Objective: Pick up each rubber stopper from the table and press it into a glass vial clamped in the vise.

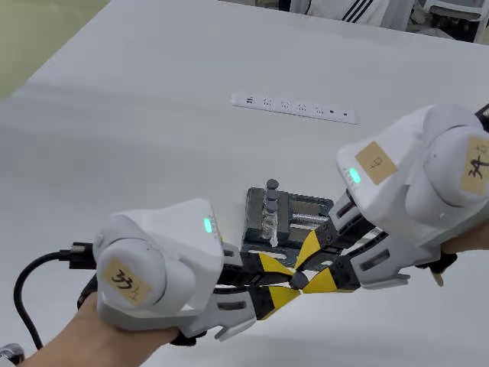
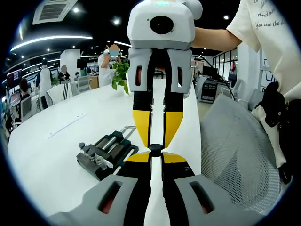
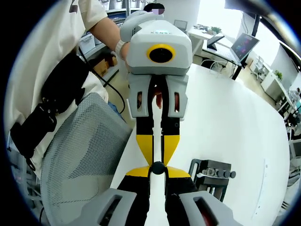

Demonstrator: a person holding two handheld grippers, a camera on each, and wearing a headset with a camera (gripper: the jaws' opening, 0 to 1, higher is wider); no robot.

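Observation:
A small dark rubber stopper (image 1: 298,280) hangs above the table in front of the vise, where the two grippers' tips meet nose to nose. My left gripper (image 1: 288,280) comes from the lower left and my right gripper (image 1: 307,275) from the right. Both pairs of yellow-and-black jaws are closed down on the stopper (image 2: 155,150) (image 3: 157,167). The dark vise (image 1: 256,229) (image 2: 106,153) (image 3: 214,175) stands just behind and clamps a row of glass vials (image 1: 270,222). Several of them carry dark stoppers (image 1: 272,193).
A white power strip (image 1: 294,108) lies further back on the white table. A black cable (image 1: 29,287) runs off the left gripper at the near left. A grey mesh chair (image 2: 235,150) (image 3: 80,155) stands beside the table's edge.

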